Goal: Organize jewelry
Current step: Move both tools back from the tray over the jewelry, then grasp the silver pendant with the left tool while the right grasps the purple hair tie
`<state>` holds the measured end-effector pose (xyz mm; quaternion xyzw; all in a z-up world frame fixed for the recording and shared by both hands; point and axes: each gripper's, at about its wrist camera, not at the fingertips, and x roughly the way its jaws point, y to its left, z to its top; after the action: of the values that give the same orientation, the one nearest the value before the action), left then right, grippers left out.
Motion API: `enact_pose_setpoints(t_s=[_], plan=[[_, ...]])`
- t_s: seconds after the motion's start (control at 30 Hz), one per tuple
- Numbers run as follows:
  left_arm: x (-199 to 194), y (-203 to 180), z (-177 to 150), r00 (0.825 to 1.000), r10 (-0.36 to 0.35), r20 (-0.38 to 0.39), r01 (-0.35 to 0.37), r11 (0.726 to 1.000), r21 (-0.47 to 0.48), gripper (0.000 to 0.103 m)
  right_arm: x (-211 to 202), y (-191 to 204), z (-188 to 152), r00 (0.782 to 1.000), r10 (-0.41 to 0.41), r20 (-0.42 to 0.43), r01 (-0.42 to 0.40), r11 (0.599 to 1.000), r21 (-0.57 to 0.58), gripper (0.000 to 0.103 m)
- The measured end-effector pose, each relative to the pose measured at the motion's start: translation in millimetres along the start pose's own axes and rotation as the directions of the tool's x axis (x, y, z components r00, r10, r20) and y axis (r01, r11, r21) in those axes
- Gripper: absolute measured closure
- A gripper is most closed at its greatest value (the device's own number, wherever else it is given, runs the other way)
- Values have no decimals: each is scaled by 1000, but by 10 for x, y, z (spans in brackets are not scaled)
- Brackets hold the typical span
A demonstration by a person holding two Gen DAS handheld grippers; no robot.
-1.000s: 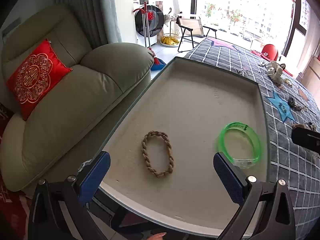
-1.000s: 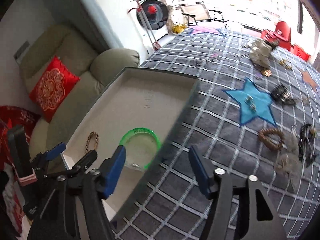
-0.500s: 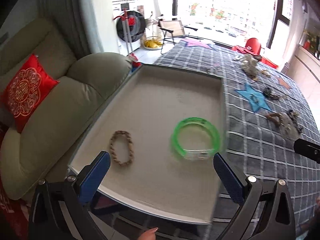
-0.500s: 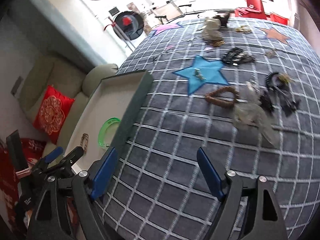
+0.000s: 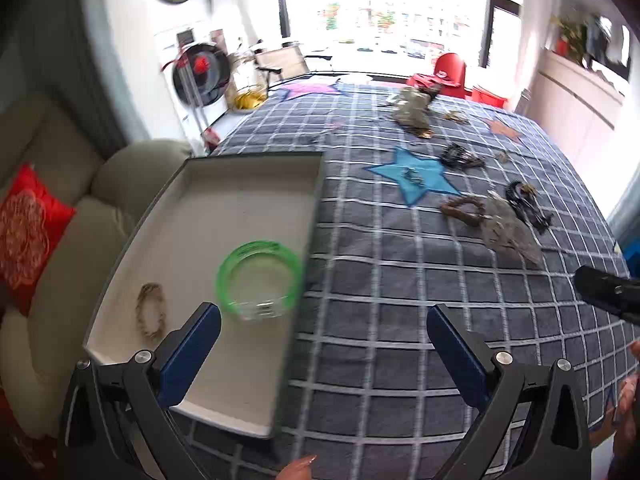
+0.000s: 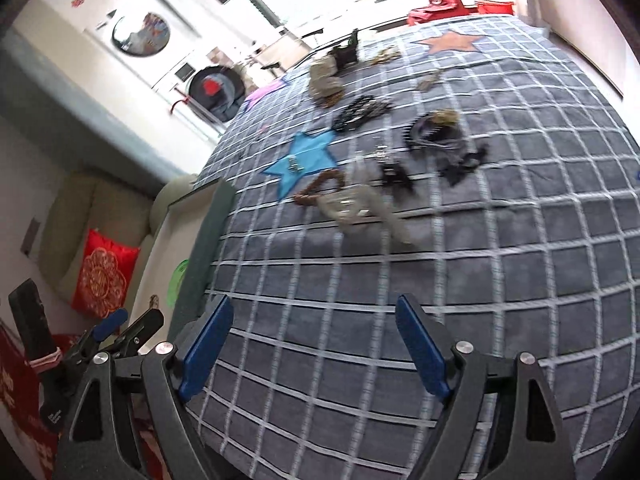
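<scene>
Grey checked cloth [image 5: 380,280] w/ white grid lines covers the table; both views motion-blurred, so small jewelry is hard to read. Pile near the blue star patch [image 5: 416,178] is a smear in the right wrist view: a brown bead bracelet [image 6: 320,188] just beside the star, a pale crumpled thing [image 6: 360,208] touching it, dark tangled pieces [image 6: 436,136] beyond — can't tell item types. Further clumps near the table's far end [image 5: 412,112] also unclear. Tray [image 5: 240,184] sits at the table's left edge, next to the sofa [image 5: 80,240]; its long axis runs away from the camera, near corner partly hidden behind the left tongs [image 5: 324,356]. In the tray: green bangle [image 5: 260,276] lying flat, close to the right wall, clear clasp section toward the camera; braided rope bracelet [image 5: 151,316] left of it, apart, an oval w/ its long axis pointing away along the tray. From the right wrist view the tray wall hides most of the bangle, only a green sliver shows. Left tongs spread wide, nothing btwn them, over the tray's right edge and cloth. Right tongs [image 6: 316,344] opening, nothing btwn them, above bare cloth. A fingertip [image 5: 300,470] is cut off at the bottom edge; part of a hand [image 5: 628,400] cut off at right.
</scene>
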<state>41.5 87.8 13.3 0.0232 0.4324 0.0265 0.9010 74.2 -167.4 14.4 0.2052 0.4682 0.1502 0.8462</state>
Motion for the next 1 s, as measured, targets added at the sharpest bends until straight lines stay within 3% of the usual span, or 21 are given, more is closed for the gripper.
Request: enact_pose_setpoints(t_s=[0.03, 0.37, 0.63, 1.0], plan=[[-1, -65, 3, 1000, -1, 2, 1, 1000, 15, 0, -35, -58, -4, 1000, -4, 14, 3, 1000, 10, 0], [190, -547, 118, 997, -56, -44, 59, 996, 70, 0, -297, -437, 10, 987, -26, 158, 15, 997, 71, 0], [429, -650, 233, 992, -88, -91, 93, 994, 60, 0, -170, -713, 121, 995, -85, 54, 80, 994, 79, 0], [680, -688, 667, 992, -105, -76, 106, 994, 7, 0, -103, -880, 414, 973, -230, 34, 229, 973, 15, 0]])
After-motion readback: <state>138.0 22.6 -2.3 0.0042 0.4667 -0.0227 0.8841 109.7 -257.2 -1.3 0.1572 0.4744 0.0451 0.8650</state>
